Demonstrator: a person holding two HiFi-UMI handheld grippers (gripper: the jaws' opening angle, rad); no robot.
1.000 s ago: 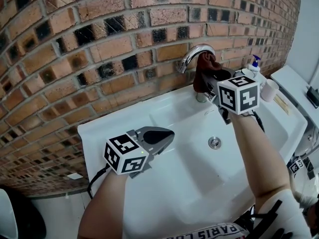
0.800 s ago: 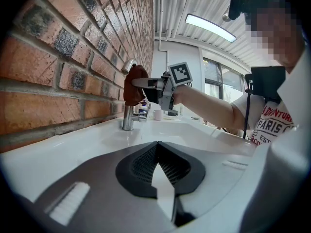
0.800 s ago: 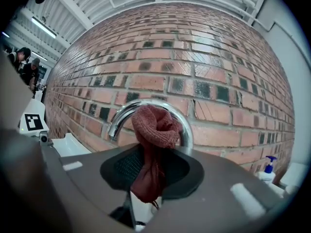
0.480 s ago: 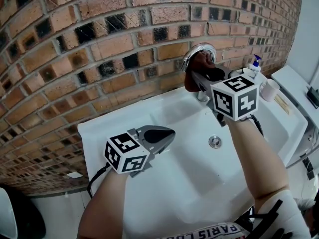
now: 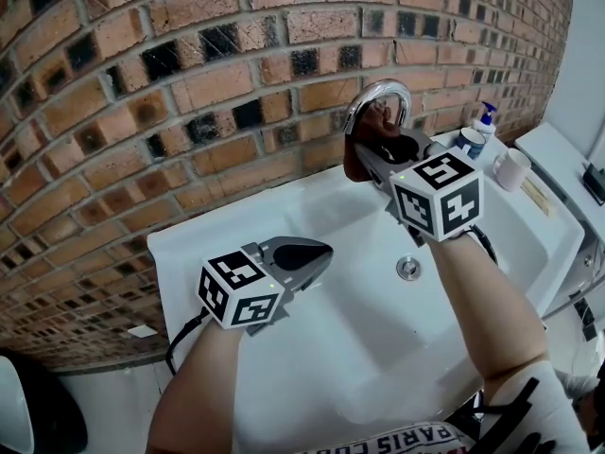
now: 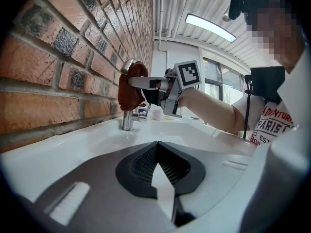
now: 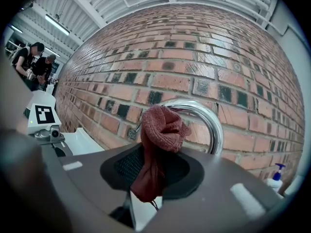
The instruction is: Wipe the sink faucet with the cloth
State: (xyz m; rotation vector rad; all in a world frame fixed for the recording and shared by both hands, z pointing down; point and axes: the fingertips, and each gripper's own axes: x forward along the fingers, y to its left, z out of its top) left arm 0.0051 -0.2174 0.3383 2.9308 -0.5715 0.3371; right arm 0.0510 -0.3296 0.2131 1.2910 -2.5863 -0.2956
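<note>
A curved chrome faucet (image 5: pixel 376 97) rises at the back of the white sink (image 5: pixel 236 230), against the brick wall. My right gripper (image 5: pixel 373 154) is shut on a dark red cloth (image 5: pixel 364 145), which presses against the underside of the spout's arch. In the right gripper view the bunched cloth (image 7: pixel 158 144) sticks up from between the jaws in front of the faucet (image 7: pixel 211 123). My left gripper (image 5: pixel 317 253) hovers shut and empty over the sink's left side. In the left gripper view the faucet (image 6: pixel 127 110) and cloth (image 6: pixel 130 86) stand far ahead.
A drain (image 5: pixel 408 269) sits in the basin under my right forearm. On the ledge at right stand a soap pump bottle (image 5: pixel 485 119), a small cup (image 5: pixel 469 142) and a white mug (image 5: pixel 511 170). The brick wall (image 5: pixel 189 93) runs close behind the faucet.
My right gripper has carried the cloth left and up along the spout, from its right side to under the arch. The left gripper has stayed in place.
</note>
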